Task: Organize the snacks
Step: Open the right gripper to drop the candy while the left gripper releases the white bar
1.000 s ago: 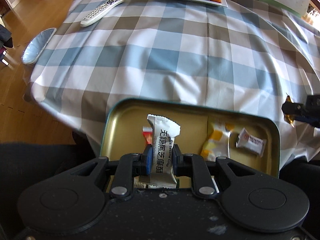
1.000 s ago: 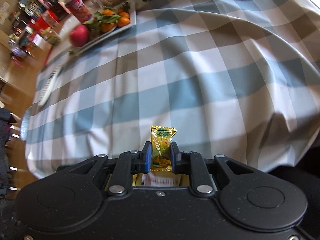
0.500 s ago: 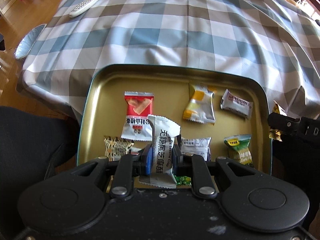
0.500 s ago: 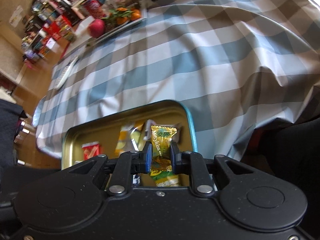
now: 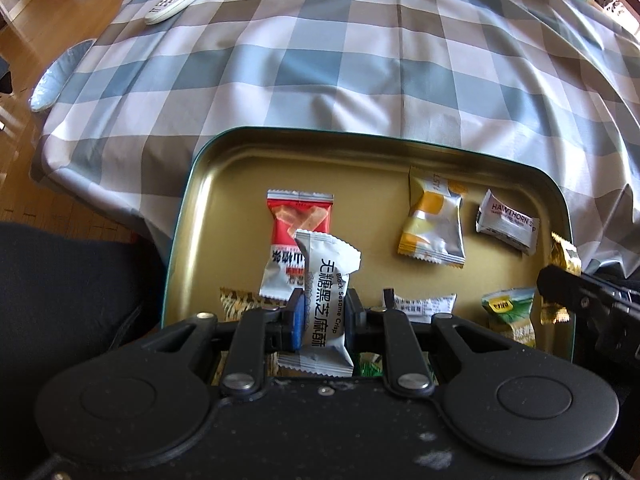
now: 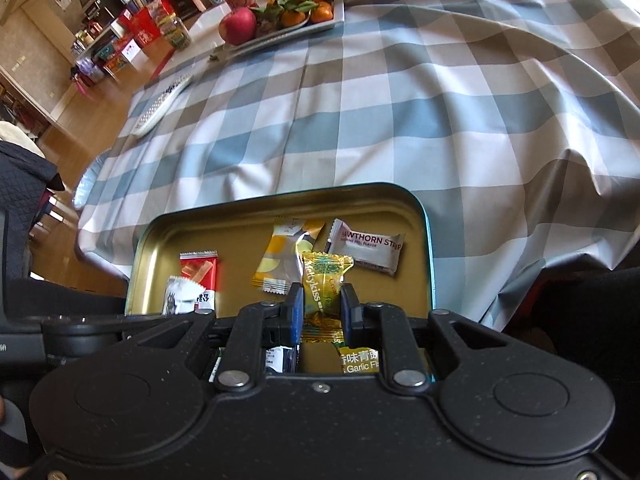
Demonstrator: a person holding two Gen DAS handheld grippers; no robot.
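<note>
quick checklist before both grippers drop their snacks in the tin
1. Left gripper holds the white sesame crisp packet firmly: ok, pinched mid-body.
2. Right gripper holds the gold candy: ok, jaws closed on it.
3. Both snacks are over the tin: ok in both wrist views.
4. Free floor under the white packet: not ok, it overlaps the red packet in the left view.
5. Free floor under the gold candy: cannot tell, the gripper body hides it.
6. Height above the tin floor: cannot tell.
</note>
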